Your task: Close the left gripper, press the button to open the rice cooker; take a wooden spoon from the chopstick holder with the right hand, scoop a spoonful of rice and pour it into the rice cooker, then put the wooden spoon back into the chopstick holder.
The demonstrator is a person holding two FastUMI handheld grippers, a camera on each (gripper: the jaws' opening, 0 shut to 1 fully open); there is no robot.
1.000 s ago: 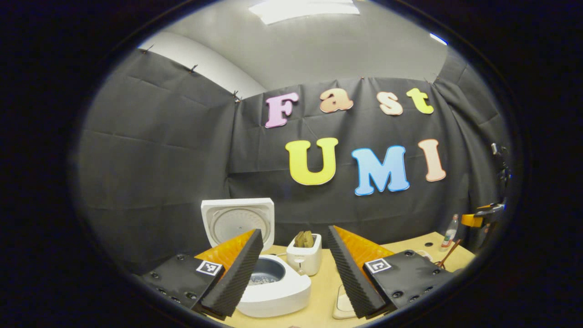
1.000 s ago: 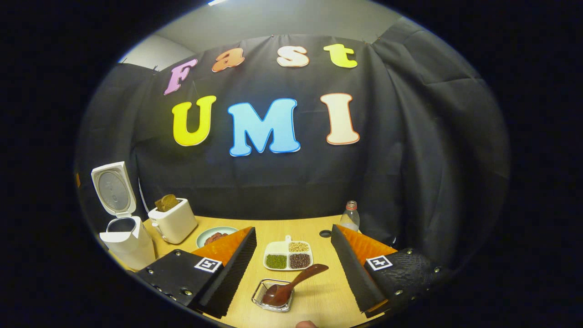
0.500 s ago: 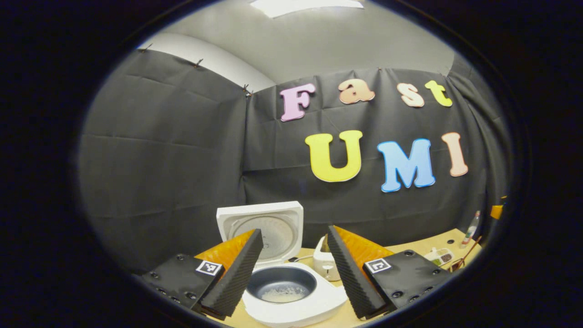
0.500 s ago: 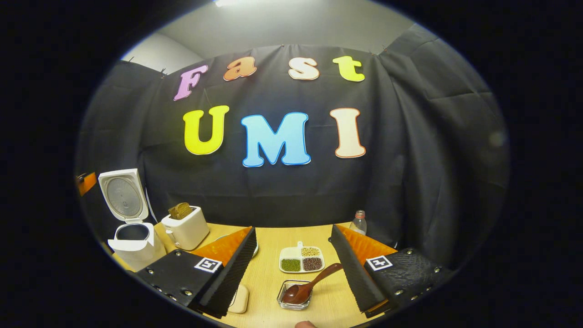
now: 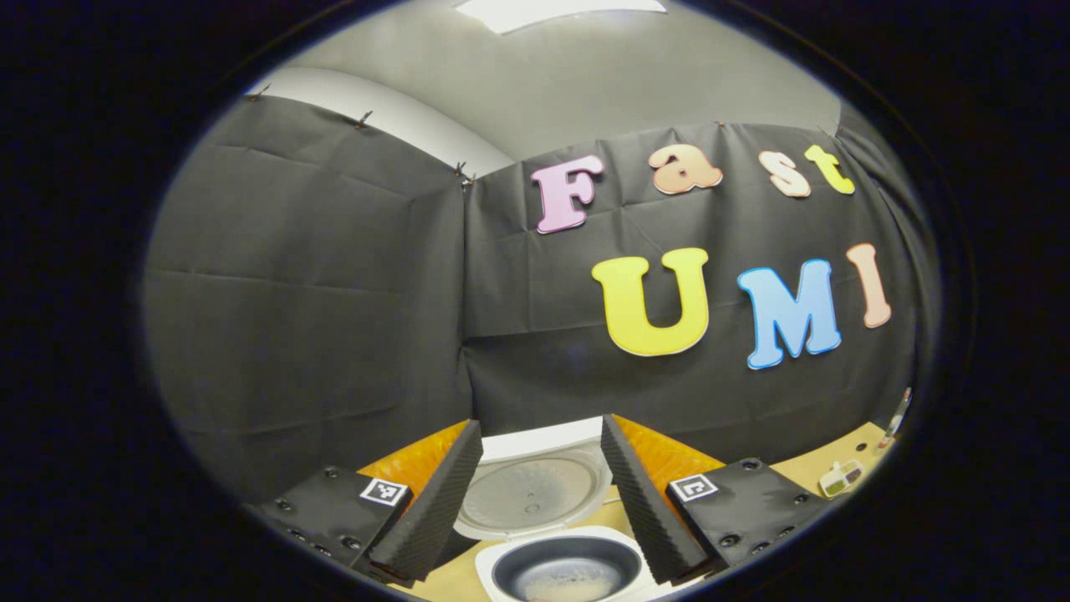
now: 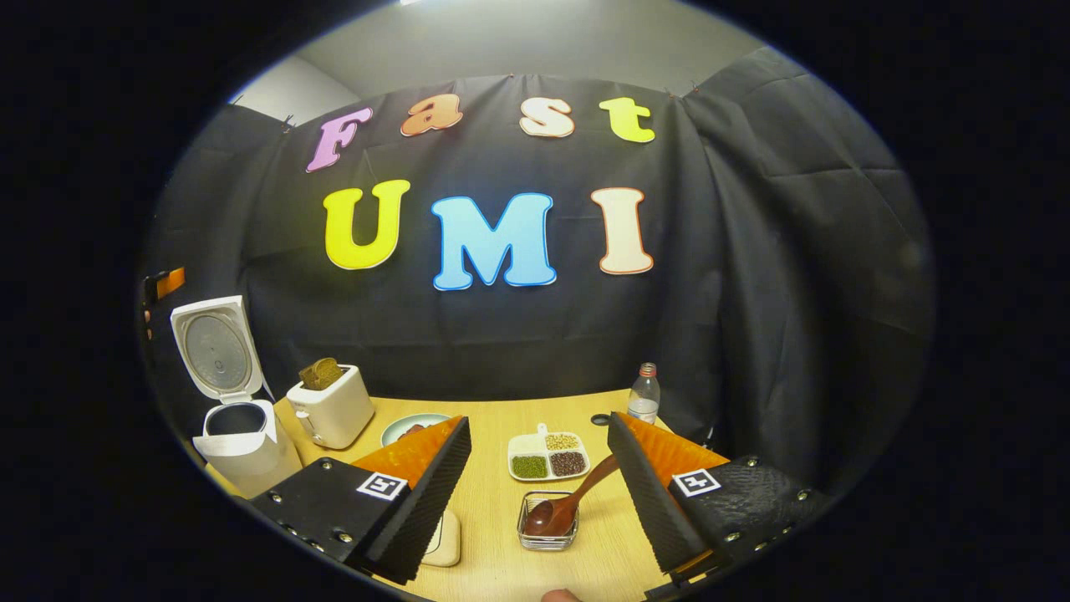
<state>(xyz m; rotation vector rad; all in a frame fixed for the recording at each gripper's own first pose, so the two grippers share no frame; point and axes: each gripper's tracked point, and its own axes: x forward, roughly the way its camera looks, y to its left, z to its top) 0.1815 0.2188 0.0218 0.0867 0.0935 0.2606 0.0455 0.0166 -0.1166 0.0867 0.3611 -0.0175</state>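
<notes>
In the right gripper view, going left to right, the rice cooker (image 6: 238, 435) stands at the far left edge of the pale wood-grain desk (image 6: 493, 535), a smooth white plastic body with its lid swung up on the back hinge, the round metal inner plate facing forward and the dark pot mouth open below it. Just beside it sits a boxy cream toaster (image 6: 333, 410) with a rough brown slice poking out of the slot, then a shallow pale plate (image 6: 410, 428) partly hidden behind one finger. The right tool (image 6: 535, 493) has its two ribbed, wedge-shaped fingers spread wide apart, pinching nothing. Between them lies a white three-part dish (image 6: 547, 456) of green, tan and dark red beans, and nearer, a small square clear holder (image 6: 547, 533) with the glossy dark wooden spoon (image 6: 568, 506) resting bowl-down in it, its handle slanting up to the right toward the right finger; whether it touches that finger I cannot tell. A flat cream rounded pad (image 6: 443, 539) lies beside the left finger, and a clear plastic bottle (image 6: 643, 395) stands upright near the back wall. In the left gripper view, the left tool (image 5: 542, 493) is likewise spread open and empty, poised just above the cooker, whose round dark pot (image 5: 567, 573) holds a thin pale layer at the bottom.
</notes>
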